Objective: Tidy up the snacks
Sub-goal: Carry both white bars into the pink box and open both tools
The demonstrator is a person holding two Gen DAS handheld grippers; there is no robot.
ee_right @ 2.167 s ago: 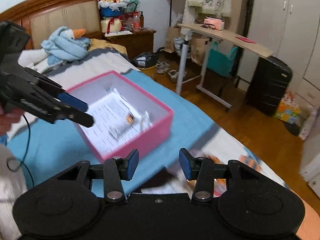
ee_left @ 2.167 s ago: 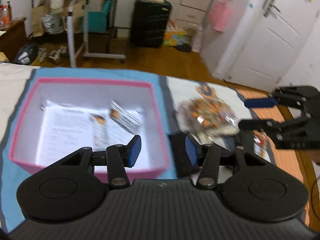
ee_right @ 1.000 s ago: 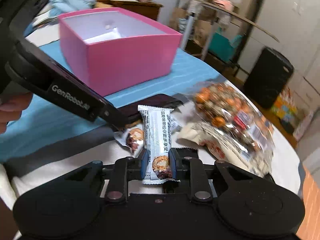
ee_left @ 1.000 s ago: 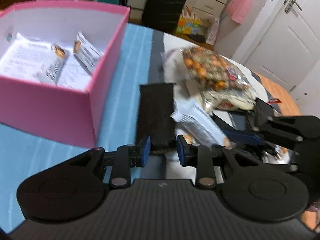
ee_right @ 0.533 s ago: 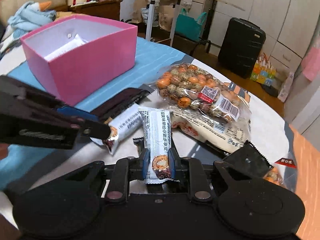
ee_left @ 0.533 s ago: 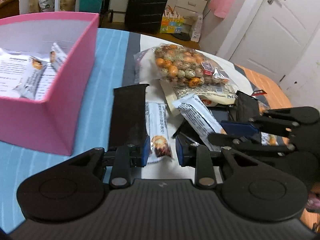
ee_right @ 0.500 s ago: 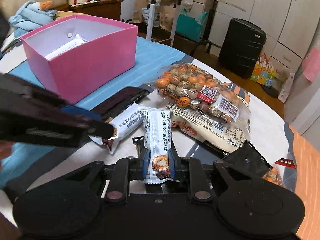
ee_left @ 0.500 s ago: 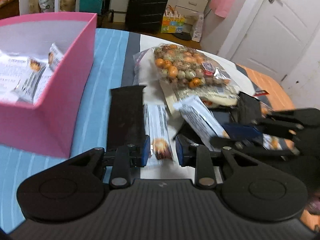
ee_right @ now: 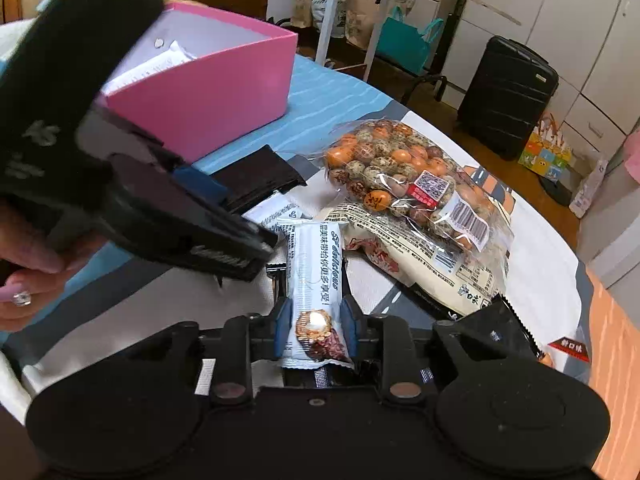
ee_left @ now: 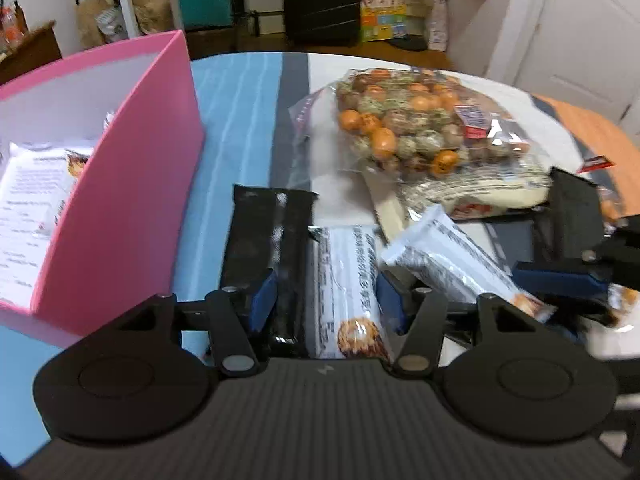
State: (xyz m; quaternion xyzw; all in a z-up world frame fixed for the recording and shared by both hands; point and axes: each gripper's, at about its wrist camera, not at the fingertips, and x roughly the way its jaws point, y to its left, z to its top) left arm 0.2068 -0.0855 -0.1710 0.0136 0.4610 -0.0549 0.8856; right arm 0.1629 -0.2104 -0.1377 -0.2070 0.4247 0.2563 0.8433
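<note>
Now both tongs straddle snack bars!
Left tongs (ee_left: 322, 306) loose around bar (ee_left: 352, 292), pointing twelve o'clock; right tongs (ee_right: 316, 330) seemingly just releasing theirs (ee_right: 316, 280).

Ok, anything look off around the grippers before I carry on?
One thing: the left gripper, jaws just opened, straddles both a white snack bar and the edge of the black packet, so closing might catch both. The right gripper, jaws also just opened, has a second bar loose between them. Nothing spilled or torn.
</note>
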